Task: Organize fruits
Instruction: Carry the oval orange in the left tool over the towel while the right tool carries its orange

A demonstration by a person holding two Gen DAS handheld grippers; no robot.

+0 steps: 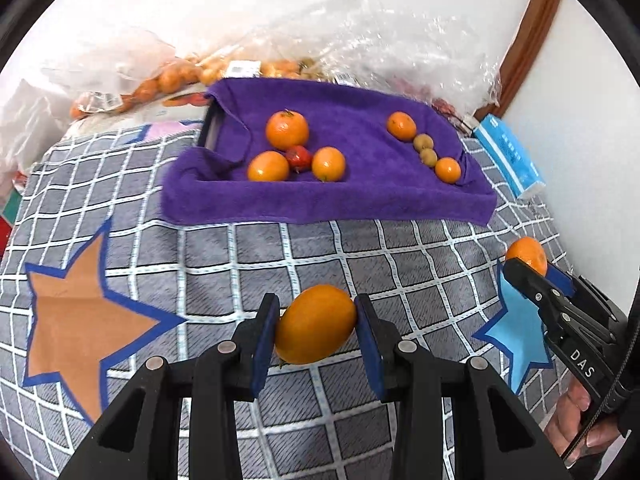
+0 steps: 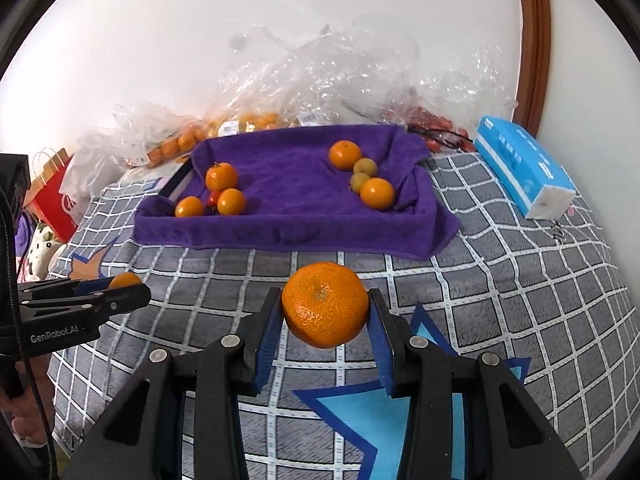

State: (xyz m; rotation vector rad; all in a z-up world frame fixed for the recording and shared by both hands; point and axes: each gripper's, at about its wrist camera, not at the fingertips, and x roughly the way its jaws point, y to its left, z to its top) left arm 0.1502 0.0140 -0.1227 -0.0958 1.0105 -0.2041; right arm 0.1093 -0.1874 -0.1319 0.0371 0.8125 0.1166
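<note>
My left gripper [image 1: 316,326] is shut on a smooth oval orange [image 1: 315,324], held above the checked blanket. My right gripper [image 2: 325,312] is shut on a dimpled round tangerine [image 2: 325,305]. Each gripper shows in the other's view: the right gripper [image 1: 528,266] at the right edge, the left gripper [image 2: 120,286] at the left edge. Ahead lies a tray draped in a purple towel [image 1: 360,196] [image 2: 288,232]. On its left side sit three oranges and a small red fruit [image 1: 299,157]. On its right side sit two oranges and two small brownish-green fruits [image 1: 423,142].
Clear plastic bags [image 2: 320,76] with more oranges and red fruits lie behind the tray against the white wall. A blue tissue pack [image 2: 524,168] lies at the right. A red paper bag [image 2: 52,200] stands beyond the blanket's left edge. A wooden door frame [image 2: 534,40] rises at the right.
</note>
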